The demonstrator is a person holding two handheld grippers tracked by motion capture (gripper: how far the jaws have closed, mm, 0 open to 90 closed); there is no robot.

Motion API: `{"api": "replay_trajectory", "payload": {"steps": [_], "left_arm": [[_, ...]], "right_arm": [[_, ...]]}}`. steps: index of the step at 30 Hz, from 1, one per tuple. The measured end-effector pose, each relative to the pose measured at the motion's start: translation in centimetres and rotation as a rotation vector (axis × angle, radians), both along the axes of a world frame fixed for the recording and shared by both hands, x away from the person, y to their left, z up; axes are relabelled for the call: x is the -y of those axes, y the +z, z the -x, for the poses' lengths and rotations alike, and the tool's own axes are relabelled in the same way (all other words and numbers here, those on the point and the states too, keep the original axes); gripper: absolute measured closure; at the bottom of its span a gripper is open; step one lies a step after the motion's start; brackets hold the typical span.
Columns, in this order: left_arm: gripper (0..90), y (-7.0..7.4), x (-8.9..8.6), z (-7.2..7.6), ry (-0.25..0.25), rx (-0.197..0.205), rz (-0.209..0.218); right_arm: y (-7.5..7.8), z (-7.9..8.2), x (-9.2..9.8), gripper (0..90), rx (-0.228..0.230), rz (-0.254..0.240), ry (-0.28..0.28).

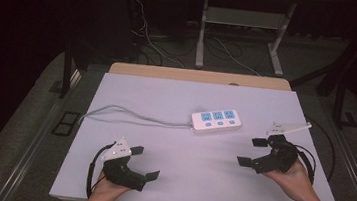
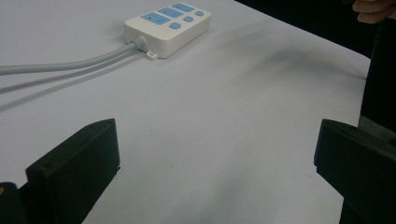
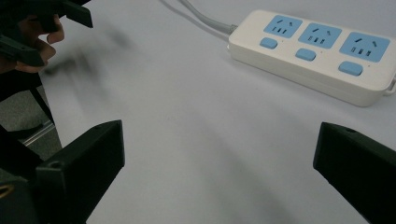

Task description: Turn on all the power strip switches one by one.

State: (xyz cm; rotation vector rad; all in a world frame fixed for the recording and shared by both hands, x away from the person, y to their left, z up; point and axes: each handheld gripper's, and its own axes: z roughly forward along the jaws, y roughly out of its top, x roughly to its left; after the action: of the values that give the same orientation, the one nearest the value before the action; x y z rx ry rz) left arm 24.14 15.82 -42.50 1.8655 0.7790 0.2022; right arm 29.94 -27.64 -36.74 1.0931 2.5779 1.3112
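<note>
White three-outlet power strip (image 1: 216, 120) with blue sockets lies mid-surface (image 1: 187, 94), grey cord (image 1: 130, 114) trailing left. Left gripper (image 1: 147, 162) near the front-left edge, jaws spread wide, nothing held. Right gripper (image 1: 251, 152) at the right, likewise released, well apart from the strip.

left tool (image 1: 145, 163) agape, right tool (image 1: 251, 152) agape
</note>
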Motion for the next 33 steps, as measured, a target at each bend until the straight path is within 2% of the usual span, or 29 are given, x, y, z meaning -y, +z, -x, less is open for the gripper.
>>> {"api": "replay_trajectory", "payload": {"steps": [9,33], "left_arm": [[0.0,0.0,0.0,0.0,-0.001,0.0,-0.001],[0.0,0.0,0.0,0.1,-0.001,0.0,0.002]], "right_arm": [[0.6,-1.7,-0.9,1.8,-0.004,0.023,0.018],[1.5,-5.3,-1.4,1.8,-0.014,0.033,0.013]]}}
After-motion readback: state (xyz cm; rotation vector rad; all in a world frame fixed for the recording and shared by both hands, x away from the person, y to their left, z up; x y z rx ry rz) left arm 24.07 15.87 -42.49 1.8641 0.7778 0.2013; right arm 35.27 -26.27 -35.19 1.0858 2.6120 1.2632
